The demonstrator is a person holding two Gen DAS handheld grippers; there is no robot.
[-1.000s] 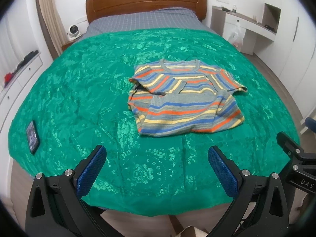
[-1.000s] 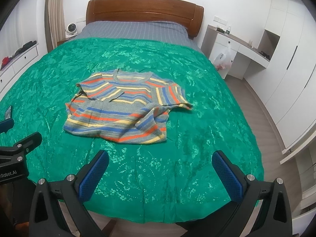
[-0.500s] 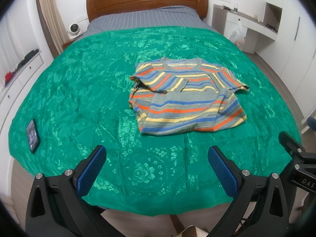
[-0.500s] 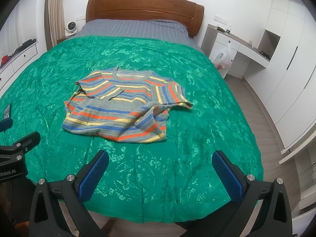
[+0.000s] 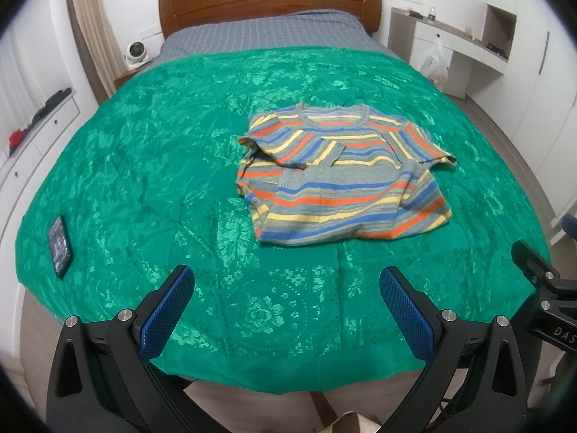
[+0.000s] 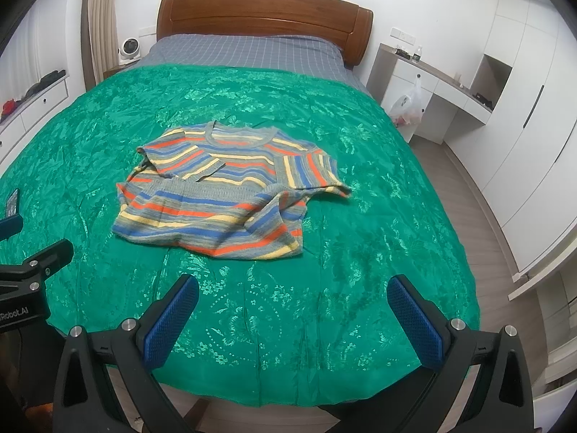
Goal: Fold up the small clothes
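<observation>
A small striped knit top (image 5: 342, 176) (image 6: 230, 187) in grey, blue, orange and yellow lies on the green bedspread (image 5: 162, 166) (image 6: 360, 252), its lower half folded up over the chest. One short sleeve sticks out to the right. My left gripper (image 5: 286, 281) hangs open over the bed's foot, well short of the top and empty. Beside it, my right gripper (image 6: 294, 290) is open and empty too, held back from the hem by a stretch of bedspread. Part of the right gripper shows at the left wrist view's right edge.
A dark phone (image 5: 60, 241) lies near the bedspread's left edge. A wooden headboard (image 6: 263, 11) and grey checked sheet are at the far end. A white desk with a plastic bag (image 6: 407, 103) and white wardrobes stand right; drawers line the left wall.
Both grippers have eased slightly forward toward the bed, so the top sits a little lower and nearer in both views. The top itself has not moved.
</observation>
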